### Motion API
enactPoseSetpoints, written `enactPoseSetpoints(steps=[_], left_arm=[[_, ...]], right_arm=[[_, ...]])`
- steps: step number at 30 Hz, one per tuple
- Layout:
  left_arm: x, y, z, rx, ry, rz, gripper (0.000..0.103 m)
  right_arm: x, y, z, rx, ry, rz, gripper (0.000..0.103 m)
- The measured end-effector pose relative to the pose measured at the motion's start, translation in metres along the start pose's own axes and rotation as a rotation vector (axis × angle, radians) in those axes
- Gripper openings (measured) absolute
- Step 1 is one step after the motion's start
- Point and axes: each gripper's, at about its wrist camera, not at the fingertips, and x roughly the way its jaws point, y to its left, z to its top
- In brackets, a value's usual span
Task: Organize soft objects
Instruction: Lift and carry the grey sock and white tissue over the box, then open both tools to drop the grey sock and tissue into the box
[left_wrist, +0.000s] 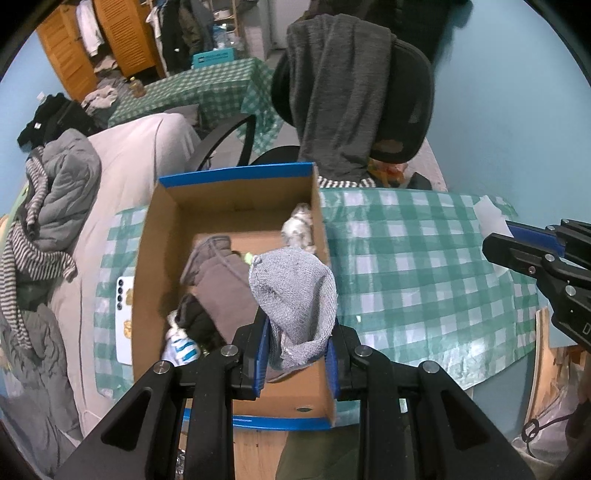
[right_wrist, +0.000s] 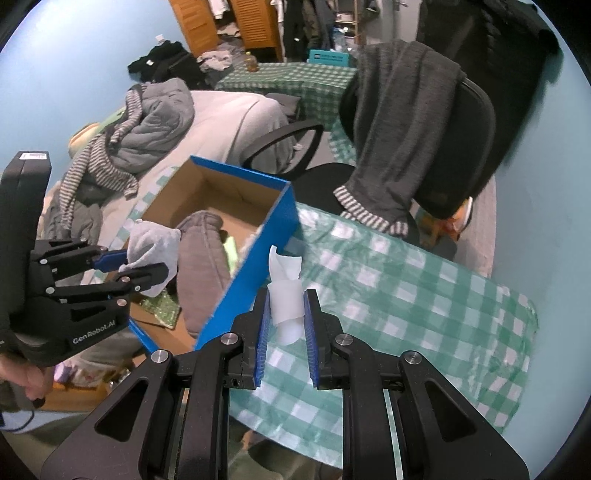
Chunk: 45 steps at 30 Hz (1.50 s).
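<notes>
A blue cardboard box (left_wrist: 236, 206) stands open on the green checked table (left_wrist: 424, 266). Inside lie a brown-grey folded garment (left_wrist: 221, 280), a dark item, a white and blue sock (left_wrist: 181, 349) and a small grey patterned piece (left_wrist: 299, 229). My left gripper (left_wrist: 299, 343) is shut on a light grey knit cloth (left_wrist: 295, 291) and holds it over the box; it also shows in the right wrist view (right_wrist: 147, 266). My right gripper (right_wrist: 286, 310) is shut on a white cloth (right_wrist: 284, 295) above the table, just right of the box wall (right_wrist: 251, 269).
A black office chair (left_wrist: 399, 103) with a dark grey sweater (left_wrist: 332, 92) draped on it stands behind the table. A bed (left_wrist: 122, 162) with piled clothes lies to the left. A white phone (left_wrist: 123, 321) lies left of the box.
</notes>
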Motion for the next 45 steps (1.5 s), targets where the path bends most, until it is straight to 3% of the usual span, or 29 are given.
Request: enactPoseSetpoints(steps=[16, 30, 45], left_arm=[[0.019, 0.053, -0.008, -0.09, 0.047, 0.031, 0.026], [0.047, 0.083, -0.001, -0.11, 0.088, 0.042, 0.026], [0.074, 0.106, 0.014, -0.14, 0.125, 0.062, 0.031]], right_arm=[[0.05, 0.044, 0.023, -0.054, 0.053, 0.085, 0.017], [0.098, 0.068, 0.049, -0.049, 0.125, 0.149, 0.017], [0.136, 0.085, 0.075, -0.07, 0.166, 0.151, 0.02]])
